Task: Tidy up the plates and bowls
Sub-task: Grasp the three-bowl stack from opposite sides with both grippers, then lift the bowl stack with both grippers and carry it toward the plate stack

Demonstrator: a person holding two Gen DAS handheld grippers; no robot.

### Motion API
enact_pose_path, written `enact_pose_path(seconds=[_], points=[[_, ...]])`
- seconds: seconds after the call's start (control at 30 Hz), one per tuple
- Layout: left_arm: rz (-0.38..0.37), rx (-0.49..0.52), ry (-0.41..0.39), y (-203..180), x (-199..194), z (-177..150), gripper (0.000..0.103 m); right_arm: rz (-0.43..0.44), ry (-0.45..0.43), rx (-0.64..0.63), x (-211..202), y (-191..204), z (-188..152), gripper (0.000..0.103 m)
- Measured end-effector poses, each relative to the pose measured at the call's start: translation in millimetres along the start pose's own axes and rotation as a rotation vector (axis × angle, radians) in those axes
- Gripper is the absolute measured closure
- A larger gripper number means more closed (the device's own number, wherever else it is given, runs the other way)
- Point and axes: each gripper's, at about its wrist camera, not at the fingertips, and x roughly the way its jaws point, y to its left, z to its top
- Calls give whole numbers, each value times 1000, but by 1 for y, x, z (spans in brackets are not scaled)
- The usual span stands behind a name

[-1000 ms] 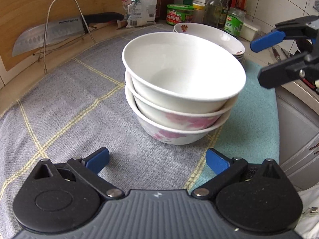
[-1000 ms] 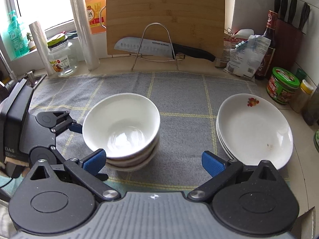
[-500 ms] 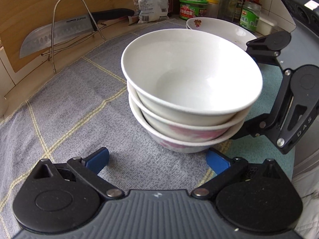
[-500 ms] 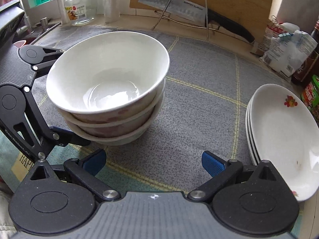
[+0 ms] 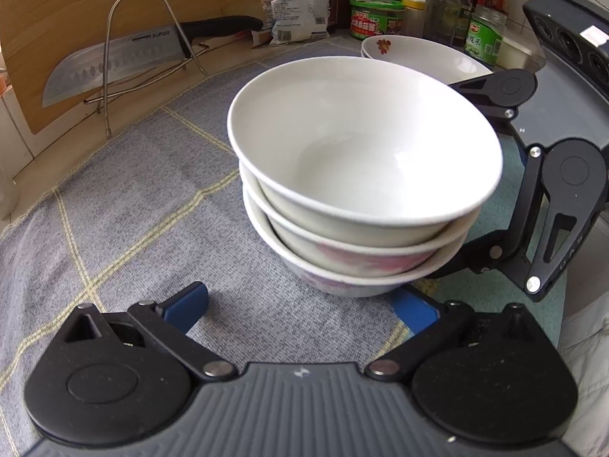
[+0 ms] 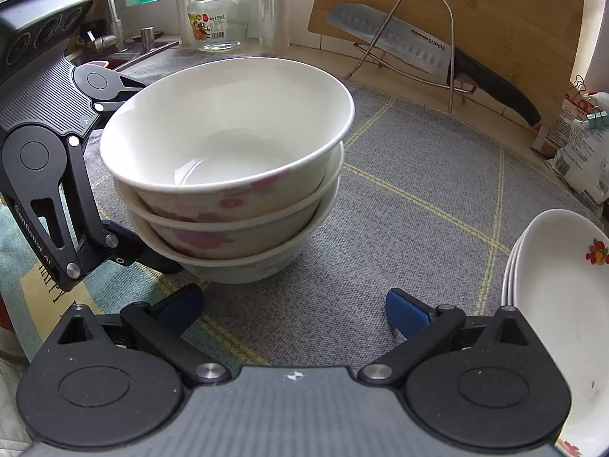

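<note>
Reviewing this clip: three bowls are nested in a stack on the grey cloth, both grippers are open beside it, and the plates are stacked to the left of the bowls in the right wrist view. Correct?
Not quite. In the right wrist view the stack of plates sits to the right of the bowls, not the left. The rest holds: three bowls nested on the grey cloth, left gripper and right gripper open.

Knife (image 5: 114, 63) on wire rack (image 5: 141, 49) against cutting board (image 5: 76, 11); glass jar (image 6: 218, 17) by window.
</note>
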Motion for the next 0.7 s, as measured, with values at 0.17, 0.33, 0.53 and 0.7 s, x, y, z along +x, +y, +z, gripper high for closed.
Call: enact_pose_path(seconds=[0.17, 0.33, 0.53, 0.7], points=[[-70, 93, -16, 5, 2, 3, 0, -15, 12, 18, -3, 1, -4, 0], [-151, 198, -31, 11, 6, 6, 0, -8, 44, 9, 0, 0, 3, 0], [-241, 307, -46, 17, 13, 12, 0, 9, 99, -27, 7, 0, 18, 0], [-271, 341, -54, 19, 16, 13, 0, 38, 117, -74, 12, 0, 25, 0]])
